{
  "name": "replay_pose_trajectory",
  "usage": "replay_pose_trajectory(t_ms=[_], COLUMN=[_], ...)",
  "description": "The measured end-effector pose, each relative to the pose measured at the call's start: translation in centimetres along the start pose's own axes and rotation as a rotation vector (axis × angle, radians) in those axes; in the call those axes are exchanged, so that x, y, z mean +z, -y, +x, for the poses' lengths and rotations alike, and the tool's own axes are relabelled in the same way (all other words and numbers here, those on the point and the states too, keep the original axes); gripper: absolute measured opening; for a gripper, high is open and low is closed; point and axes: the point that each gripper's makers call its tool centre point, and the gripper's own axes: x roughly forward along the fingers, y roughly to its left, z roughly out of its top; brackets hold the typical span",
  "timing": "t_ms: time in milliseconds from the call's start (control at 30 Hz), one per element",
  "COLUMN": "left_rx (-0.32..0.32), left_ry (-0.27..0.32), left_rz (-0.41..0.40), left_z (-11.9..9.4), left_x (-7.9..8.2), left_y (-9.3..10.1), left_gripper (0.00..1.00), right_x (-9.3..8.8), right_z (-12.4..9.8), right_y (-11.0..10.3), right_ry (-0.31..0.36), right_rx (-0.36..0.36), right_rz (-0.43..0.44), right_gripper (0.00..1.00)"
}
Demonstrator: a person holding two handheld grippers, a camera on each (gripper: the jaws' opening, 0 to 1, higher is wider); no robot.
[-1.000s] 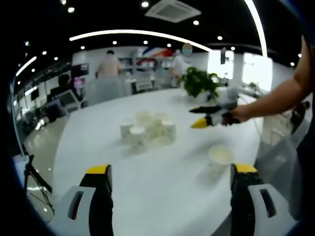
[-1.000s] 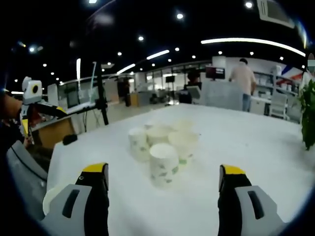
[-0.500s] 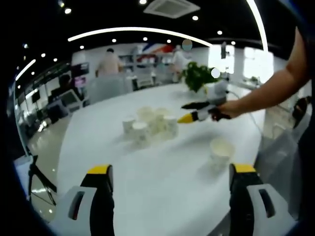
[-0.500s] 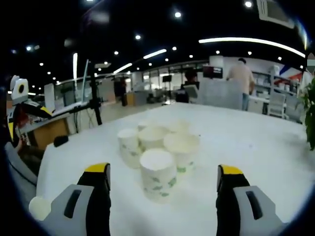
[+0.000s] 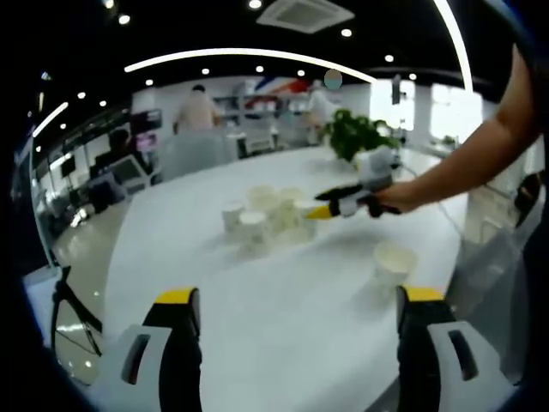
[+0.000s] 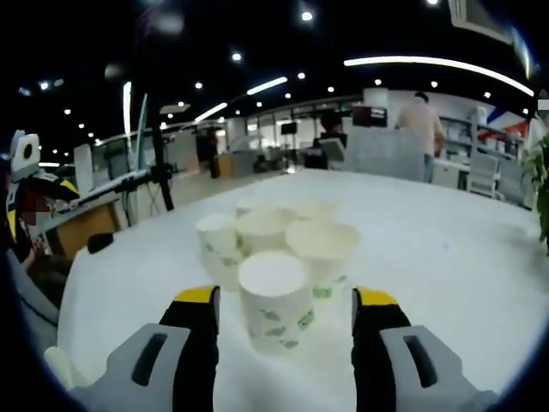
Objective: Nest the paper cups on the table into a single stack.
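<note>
Several white paper cups with green print (image 5: 268, 215) cluster mid-table. In the right gripper view the nearest cup (image 6: 275, 299) stands upside down between the jaws of my right gripper (image 6: 286, 300), which is open and apart from its sides. Behind it stand more cups (image 6: 322, 250), some upright. In the left gripper view my right gripper (image 5: 330, 203), held by a hand, reaches the cluster's right edge. A single upright cup (image 5: 392, 263) stands apart near my left gripper (image 5: 298, 296), which is open and holds nothing. That lone cup (image 6: 60, 367) peeks in at lower left.
The round white table (image 5: 257, 300) has bare room in front of the cluster. A potted plant (image 5: 356, 137) stands at its far side. A black stand (image 6: 159, 163) rises beyond the table edge. People stand far back by desks (image 5: 199, 110).
My right gripper has moved forward to the cluster, so the nearest upside-down cup now sits between its jaws. Those jaws have narrowed. The left gripper stayed about where it was.
</note>
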Motion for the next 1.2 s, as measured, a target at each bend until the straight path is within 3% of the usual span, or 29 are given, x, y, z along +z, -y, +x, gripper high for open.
replay_pose_trajectory(t_ms=[500,733,1200], left_rx=[0.001,-0.011,-0.015], left_ry=[-0.013,-0.012,-0.005], left_rz=[-0.003,-0.007,-0.01], left_z=[-0.1,0.2,0.6], left_x=[-0.4,-0.4,-0.2], left_y=[-0.1,0.3,0.2], left_gripper=[0.92,0.93,0.93], right_x=[-1.1,-1.6,-1.4], right_z=[1.8,2.3,1.8], right_y=[-0.8,-0.7,-0.7], right_ry=[-0.034,-0.052,-0.057], right_rx=[-0.01,-0.032,-0.027], right_rz=[-0.023,-0.042,-0.04], right_gripper=[0.49,0.38,0.37])
